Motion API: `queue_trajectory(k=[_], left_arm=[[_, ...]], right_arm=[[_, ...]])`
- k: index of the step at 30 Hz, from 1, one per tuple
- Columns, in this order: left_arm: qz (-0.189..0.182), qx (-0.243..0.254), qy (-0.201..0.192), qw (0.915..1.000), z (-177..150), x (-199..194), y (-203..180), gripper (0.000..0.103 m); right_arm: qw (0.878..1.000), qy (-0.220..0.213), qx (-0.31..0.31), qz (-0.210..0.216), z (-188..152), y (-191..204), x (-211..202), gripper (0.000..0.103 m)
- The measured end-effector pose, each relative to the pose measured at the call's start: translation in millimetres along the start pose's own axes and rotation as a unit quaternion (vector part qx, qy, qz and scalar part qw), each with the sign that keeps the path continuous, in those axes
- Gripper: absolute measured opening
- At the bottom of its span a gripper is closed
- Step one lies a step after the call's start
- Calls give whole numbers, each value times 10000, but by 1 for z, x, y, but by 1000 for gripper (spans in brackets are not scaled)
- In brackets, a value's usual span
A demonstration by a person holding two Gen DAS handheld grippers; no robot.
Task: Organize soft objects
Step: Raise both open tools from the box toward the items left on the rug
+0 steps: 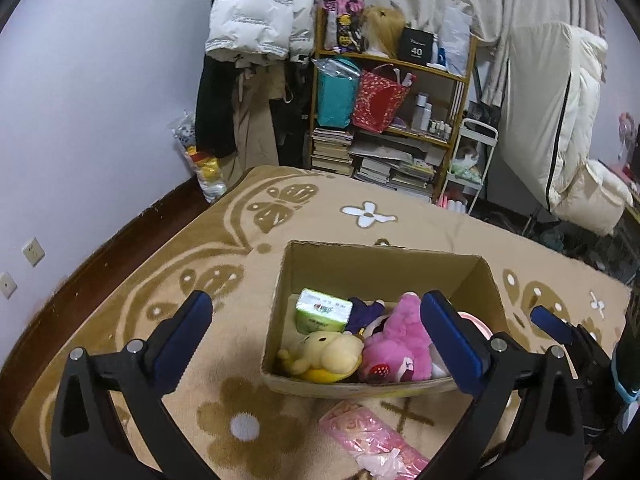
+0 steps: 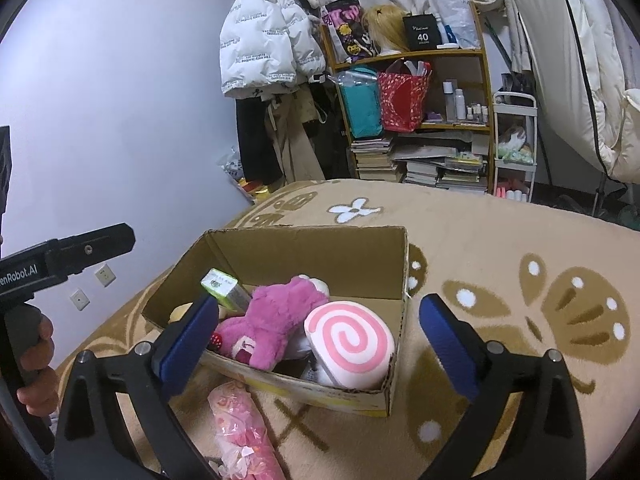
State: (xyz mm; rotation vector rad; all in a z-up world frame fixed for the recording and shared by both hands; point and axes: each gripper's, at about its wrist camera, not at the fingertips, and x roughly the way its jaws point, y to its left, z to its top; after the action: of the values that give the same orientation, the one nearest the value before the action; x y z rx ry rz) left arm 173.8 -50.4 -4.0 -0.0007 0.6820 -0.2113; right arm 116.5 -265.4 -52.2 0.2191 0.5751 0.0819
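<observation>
You are holding both tongs spread and empty while the crinkly pink plastic packet (image 2: 240, 432) is lying lengthwise just below the right tongs (image 2: 316, 344), slightly nearer than the left tongs (image 1: 316, 340).

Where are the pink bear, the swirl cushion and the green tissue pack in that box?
pink bear (image 2: 272, 320), right wrist view, on its furry body.
swirl cushion (image 2: 348, 338), right wrist view, on the spiral face.
green tissue pack (image 1: 322, 312), left wrist view, on its front label.

A box (image 2: 372, 256) at twelve o'clock of the wide-open right gripper (image 2: 320, 330) holds a pink bear (image 2: 272, 320) and swirl cushion (image 2: 348, 340).
</observation>
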Motion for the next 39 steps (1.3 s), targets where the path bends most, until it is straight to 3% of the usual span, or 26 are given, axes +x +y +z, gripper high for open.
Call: queue_trajectory(k=[18, 31, 39], left_arm=[[90, 151, -2, 9998, -10, -56, 8, 103], [81, 195, 368, 9991, -46, -77, 8, 103], [-34, -181, 719, 9972, -69, -70, 21, 103]], right_arm=[[9998, -141, -108, -66, 4, 19, -45, 103], [9994, -131, -325, 47, -5, 41, -73, 103], [9993, -93, -349, 66, -18, 50, -77, 103]])
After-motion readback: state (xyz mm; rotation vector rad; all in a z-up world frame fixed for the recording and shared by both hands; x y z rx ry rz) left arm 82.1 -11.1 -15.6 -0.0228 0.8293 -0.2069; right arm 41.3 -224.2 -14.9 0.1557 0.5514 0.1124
